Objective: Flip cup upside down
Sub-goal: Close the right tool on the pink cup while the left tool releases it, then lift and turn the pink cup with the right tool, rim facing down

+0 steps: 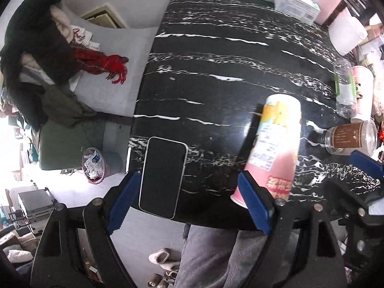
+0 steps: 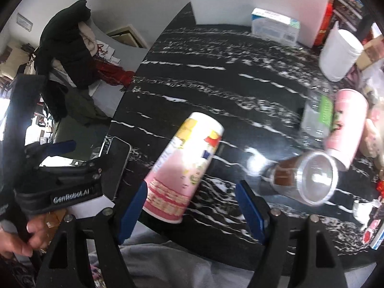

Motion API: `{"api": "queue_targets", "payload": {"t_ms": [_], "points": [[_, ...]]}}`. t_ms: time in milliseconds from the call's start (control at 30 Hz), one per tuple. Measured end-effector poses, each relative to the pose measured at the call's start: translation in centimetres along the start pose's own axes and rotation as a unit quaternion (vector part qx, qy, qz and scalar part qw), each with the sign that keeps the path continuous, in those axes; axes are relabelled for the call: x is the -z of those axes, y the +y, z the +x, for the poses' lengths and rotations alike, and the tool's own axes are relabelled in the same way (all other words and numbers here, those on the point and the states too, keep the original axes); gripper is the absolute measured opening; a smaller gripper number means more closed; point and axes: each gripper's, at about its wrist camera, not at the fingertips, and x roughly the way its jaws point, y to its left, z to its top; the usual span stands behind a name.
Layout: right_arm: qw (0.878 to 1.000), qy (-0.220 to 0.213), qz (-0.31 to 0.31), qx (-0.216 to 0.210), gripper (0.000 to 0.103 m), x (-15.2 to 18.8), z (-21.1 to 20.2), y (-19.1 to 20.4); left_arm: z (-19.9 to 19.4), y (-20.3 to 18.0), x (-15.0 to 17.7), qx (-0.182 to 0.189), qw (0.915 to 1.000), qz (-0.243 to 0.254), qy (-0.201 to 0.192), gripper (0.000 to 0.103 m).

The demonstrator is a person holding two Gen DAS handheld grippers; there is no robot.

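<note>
The cup [image 2: 184, 168] already stands upside down on the black marble counter [image 2: 216, 91], its wide rim toward me near the front edge and its closed base up; whether the rim sits fully flat I cannot tell, since it looks tilted through the lens. I judge the flip itself as done, leaving only a clean retreat. My right gripper [image 2: 192, 211] is spread wide around the cup's rim end, the left pad just beside or touching it, the right pad well apart, so it holds nothing. My left gripper [image 1: 189, 206] is also wide open and empty, with the phone [image 1: 163, 176] lying between its fingers. A clear jar [image 2: 304, 180] lies on its side nearby.
</note>
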Motion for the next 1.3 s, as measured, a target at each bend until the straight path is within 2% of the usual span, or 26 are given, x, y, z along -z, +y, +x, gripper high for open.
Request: {"api": "queue_targets", "payload": {"t_ms": [167,333,633,733,900,1300], "points": [[1.000,0.013,-0.010,0.008,0.076,-0.7,2.3,1.5,1.5,1.3,0.1,-0.009,0.9999,-0.006,0.004,0.083],[1.000,0.024,0.005,0.012,0.076,-1.4,4.5,1.8,3.8,1.9,-0.1,-0.005,0.9998,-0.011,0.018,0.083],[0.998,0.033,0.048,0.024,0.076,-3.0,8.0,1.1,6.5,2.1,-1.1,-0.015,0.9995,0.002,0.029,0.083],[0.997,0.035,0.051,0.045,0.076,-3.5,8.9,1.0,7.2,2.1,-1.6,-0.016,0.9993,0.005,0.034,0.083],[0.994,0.045,0.085,0.052,0.076,-4.3,10.3,0.0,7.9,2.0,-2.6,-0.015,0.9992,0.012,0.034,0.083],[0.987,0.091,0.129,0.030,0.078,-5.7,14.2,-0.7,9.2,1.8,-3.7,-0.015,0.9989,0.022,0.040,0.083]]}}
